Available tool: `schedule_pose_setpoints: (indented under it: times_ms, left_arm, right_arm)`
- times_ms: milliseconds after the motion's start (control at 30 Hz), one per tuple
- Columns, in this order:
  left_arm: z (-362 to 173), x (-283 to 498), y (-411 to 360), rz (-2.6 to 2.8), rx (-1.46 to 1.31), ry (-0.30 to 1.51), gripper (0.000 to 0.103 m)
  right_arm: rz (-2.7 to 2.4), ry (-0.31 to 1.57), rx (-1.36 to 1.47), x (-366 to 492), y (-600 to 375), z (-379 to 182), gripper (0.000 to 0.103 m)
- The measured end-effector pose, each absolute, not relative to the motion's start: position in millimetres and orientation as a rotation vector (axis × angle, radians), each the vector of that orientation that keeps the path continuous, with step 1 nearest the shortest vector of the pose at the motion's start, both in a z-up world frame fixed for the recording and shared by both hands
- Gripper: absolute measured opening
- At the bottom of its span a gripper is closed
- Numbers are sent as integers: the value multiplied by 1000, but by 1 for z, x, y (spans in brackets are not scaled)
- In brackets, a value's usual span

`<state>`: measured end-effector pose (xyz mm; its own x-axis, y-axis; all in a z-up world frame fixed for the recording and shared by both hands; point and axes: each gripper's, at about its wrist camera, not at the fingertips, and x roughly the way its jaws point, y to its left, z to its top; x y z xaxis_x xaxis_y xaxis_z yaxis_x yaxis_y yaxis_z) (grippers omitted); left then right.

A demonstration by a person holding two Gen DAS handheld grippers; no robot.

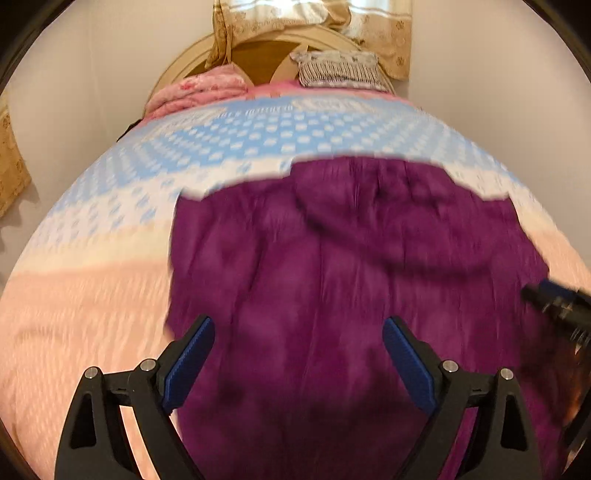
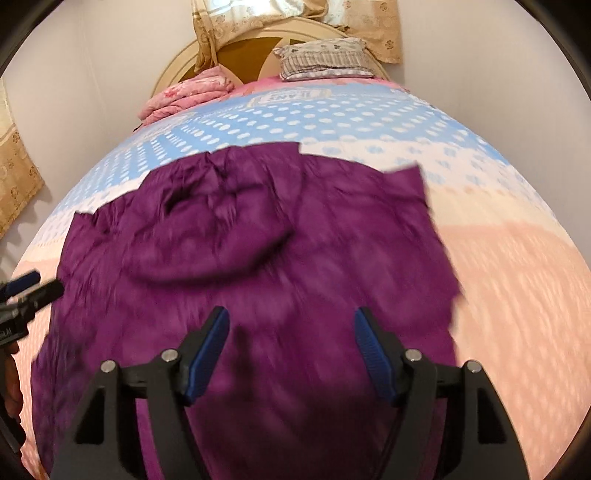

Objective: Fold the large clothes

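Purple garment (image 1: 332, 277) lies spread on bedspread (image 1: 92, 295); left tongs (image 1: 298, 363) and right tongs (image 2: 291, 354) gape empty.

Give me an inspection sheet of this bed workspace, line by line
Surface: bed sheet, blue dotted toward the headboard, peach nearer.
Job's things: purple garment spread flat, hood lying on its back.
Clutter: pink blanket and striped pillow at the head of the bed.
Grippers: left gripper open above the garment, nothing between its pads; right gripper likewise open and empty.
Cables: nothing seen.
Surroundings: round headboard, patterned curtains, plain walls.
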<state>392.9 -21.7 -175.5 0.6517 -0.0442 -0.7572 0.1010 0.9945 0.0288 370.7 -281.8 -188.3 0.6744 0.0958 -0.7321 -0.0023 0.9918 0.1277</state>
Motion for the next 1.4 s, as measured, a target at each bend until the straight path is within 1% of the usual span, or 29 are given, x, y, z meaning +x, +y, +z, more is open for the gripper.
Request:
schedule_pose_setpoints:
  times_ms: [167, 367, 700, 1100, 1333, 1400]
  left_arm:
    - [-197, 335, -7, -30, 74, 865, 92]
    - [-216, 289, 6, 0, 60, 887, 92]
    - [-223, 208, 18, 7, -3, 835, 92]
    - [-235, 176, 17, 50, -3, 801, 92]
    - [-238, 172, 26, 42, -67, 844, 93]
    - [-238, 172, 28, 35, -79, 855, 93]
  right_arm:
    - [3, 852, 96, 316, -297, -201, 73]
    - [-20, 847, 102, 269, -306, -212, 73]
    - [-25, 848, 123, 208, -314, -217, 73]
    - [-9, 852, 114, 161, -309, -229, 73]
    - [2, 872, 104, 144, -303, -234, 73]
    - [3, 877, 93, 141, -301, -235, 71]
